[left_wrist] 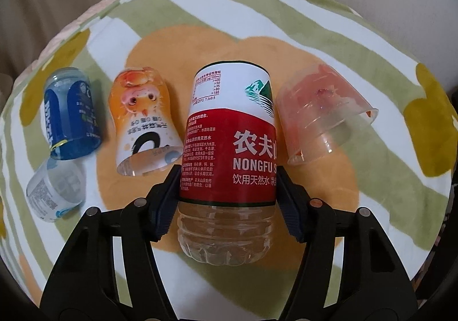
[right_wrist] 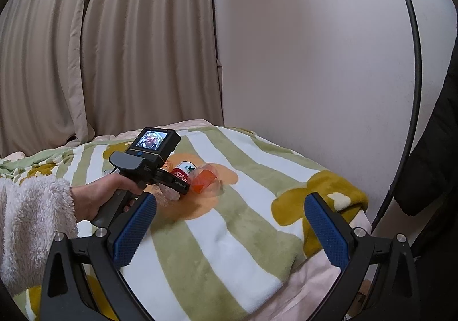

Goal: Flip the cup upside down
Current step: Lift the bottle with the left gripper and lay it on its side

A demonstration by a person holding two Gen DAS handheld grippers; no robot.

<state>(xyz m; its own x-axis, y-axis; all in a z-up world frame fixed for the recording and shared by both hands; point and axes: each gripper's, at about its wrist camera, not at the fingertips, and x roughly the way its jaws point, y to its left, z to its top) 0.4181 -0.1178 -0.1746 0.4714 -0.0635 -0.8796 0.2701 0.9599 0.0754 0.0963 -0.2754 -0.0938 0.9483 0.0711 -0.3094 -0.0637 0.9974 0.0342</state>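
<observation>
My left gripper (left_wrist: 227, 177) is shut on a cut-off clear bottle cup with a red and white label (left_wrist: 229, 149). Its ribbed closed end points toward the camera and its other end points away, over the orange patch of the blanket. In the right wrist view the same cup (right_wrist: 183, 173) shows small beside the left gripper's body (right_wrist: 148, 163), which a hand (right_wrist: 100, 195) in a fleecy white sleeve holds. My right gripper (right_wrist: 229, 223) is open and holds nothing, low over the striped blanket and well short of the cups.
A pink clear cup (left_wrist: 323, 114) leans just right of the held cup. To the left are an orange owl-print cup (left_wrist: 143, 126), a blue cup (left_wrist: 71, 114) and a small clear cup (left_wrist: 55, 192). All rest on a green-and-white striped blanket (right_wrist: 229, 249). A curtain (right_wrist: 100, 49) and wall stand behind.
</observation>
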